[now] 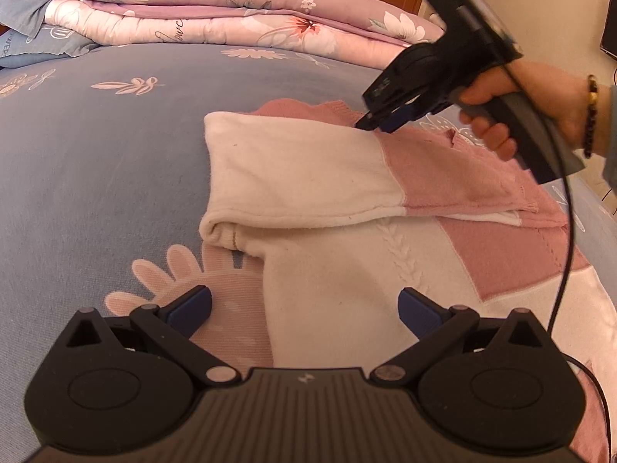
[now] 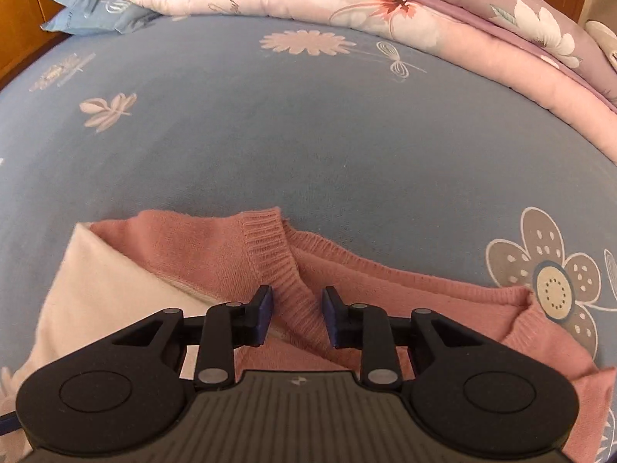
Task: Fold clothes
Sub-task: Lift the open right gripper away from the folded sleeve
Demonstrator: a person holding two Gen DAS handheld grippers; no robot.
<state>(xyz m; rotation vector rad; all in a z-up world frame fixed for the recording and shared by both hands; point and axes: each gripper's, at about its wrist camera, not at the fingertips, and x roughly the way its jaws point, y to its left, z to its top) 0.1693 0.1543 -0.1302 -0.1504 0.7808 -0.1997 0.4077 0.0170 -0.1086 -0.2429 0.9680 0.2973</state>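
Note:
A pink and white knit sweater (image 1: 443,177) lies on the blue flowered bed sheet (image 1: 96,154). One white sleeve (image 1: 293,169) is folded across its body. My left gripper (image 1: 304,305) is open wide, low over the sweater's white lower part and the sheet, with nothing gripped. A hand holds my right gripper (image 1: 376,123), whose tips are at the sweater's far pink edge. In the right wrist view, the right gripper (image 2: 297,308) stands partly open above the ribbed pink collar (image 2: 270,247). Its pads do not press the knit.
A folded pink floral quilt (image 1: 231,11) lies along the far side of the bed, with blue pillows (image 1: 34,38) at its left end. A black cable (image 1: 567,250) hangs from the right gripper over the sweater. Bare sheet (image 2: 308,135) stretches beyond the collar.

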